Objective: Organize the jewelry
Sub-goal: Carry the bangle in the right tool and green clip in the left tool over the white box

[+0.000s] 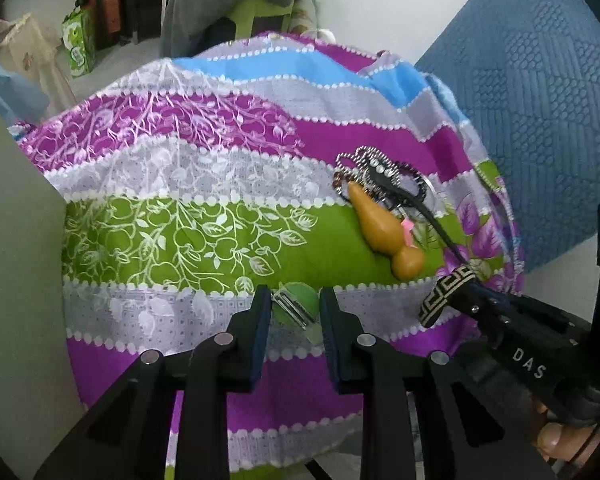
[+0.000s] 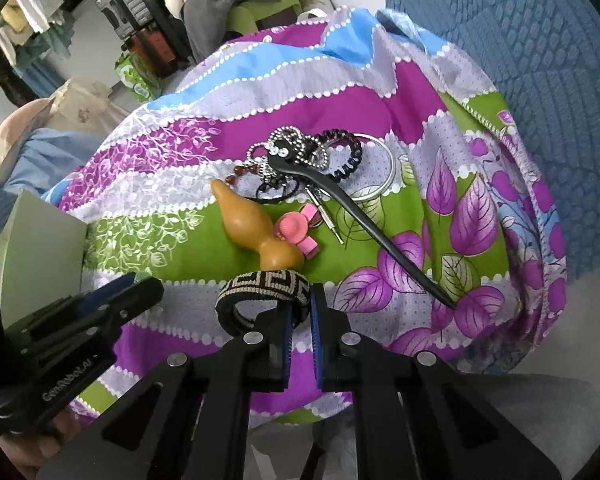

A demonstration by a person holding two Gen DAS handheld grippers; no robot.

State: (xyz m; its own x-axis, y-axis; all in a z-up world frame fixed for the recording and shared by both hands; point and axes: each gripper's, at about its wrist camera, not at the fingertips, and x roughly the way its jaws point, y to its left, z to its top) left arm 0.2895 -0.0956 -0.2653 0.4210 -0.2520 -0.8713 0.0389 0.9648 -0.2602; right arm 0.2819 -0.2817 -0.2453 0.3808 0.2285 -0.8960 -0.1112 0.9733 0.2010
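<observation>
A green translucent clip [image 1: 296, 304] with a metal bar lies on the patterned cloth [image 1: 180, 220] and fills the gap between the pads of my left gripper [image 1: 294, 300]. My right gripper [image 2: 302, 306] is shut on a black-and-beige key-pattern band [image 2: 264, 282], whose loop hangs just above the cloth. The same band [image 1: 444, 296] shows at the right of the left wrist view. Beyond it lie a wooden gourd [image 2: 256, 228], a pink hat charm [image 2: 296, 232], a black hair stick [image 2: 360, 216], a ball chain [image 2: 288, 144], a coil hair tie [image 2: 348, 156] and a silver bangle [image 2: 384, 160].
A grey-green box [image 1: 16, 240] stands against the cloth's left edge. A blue textured mat [image 1: 540, 120] lies behind and to the right. Piled clothes and a green chair [image 2: 260, 12] sit beyond the far edge. The left gripper's body [image 2: 80, 320] is close by the right one.
</observation>
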